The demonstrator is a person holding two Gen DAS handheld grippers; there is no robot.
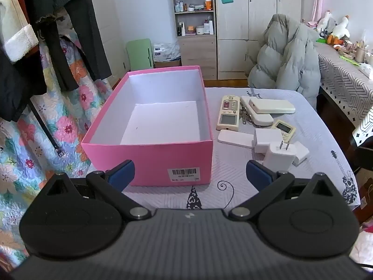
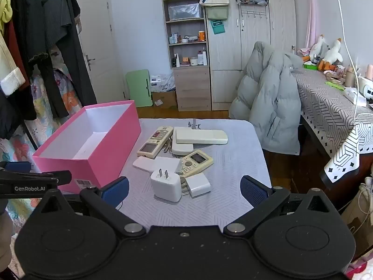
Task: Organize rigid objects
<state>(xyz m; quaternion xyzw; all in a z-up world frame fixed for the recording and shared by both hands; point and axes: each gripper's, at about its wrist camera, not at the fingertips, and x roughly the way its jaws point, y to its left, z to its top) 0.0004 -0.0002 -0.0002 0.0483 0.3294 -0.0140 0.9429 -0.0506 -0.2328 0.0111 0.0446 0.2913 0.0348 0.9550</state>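
Observation:
An empty pink box [image 1: 149,161] [image 2: 93,158] with a white inside stands on the left of the pale table. To its right lies a pile of rigid items: a beige remote [image 1: 228,113] [image 2: 155,142], white power banks [image 1: 271,106] [image 2: 200,136], a small beige remote [image 2: 197,162], a flat white case [image 1: 235,138] and white plug chargers [image 1: 278,155] [image 2: 166,186]. My left gripper [image 1: 190,175] is open in front of the box's near wall, holding nothing. My right gripper [image 2: 185,190] is open just short of the chargers, holding nothing.
The table cloth [image 2: 209,210] ends close to both grippers. Hanging clothes [image 1: 58,23] and a floral quilt [image 1: 46,128] stand at the left. A grey puffer jacket [image 2: 270,107] hangs over a chair at the right, beside a patterned desk [image 2: 331,112]. Shelves and wardrobe [image 2: 209,46] stand behind.

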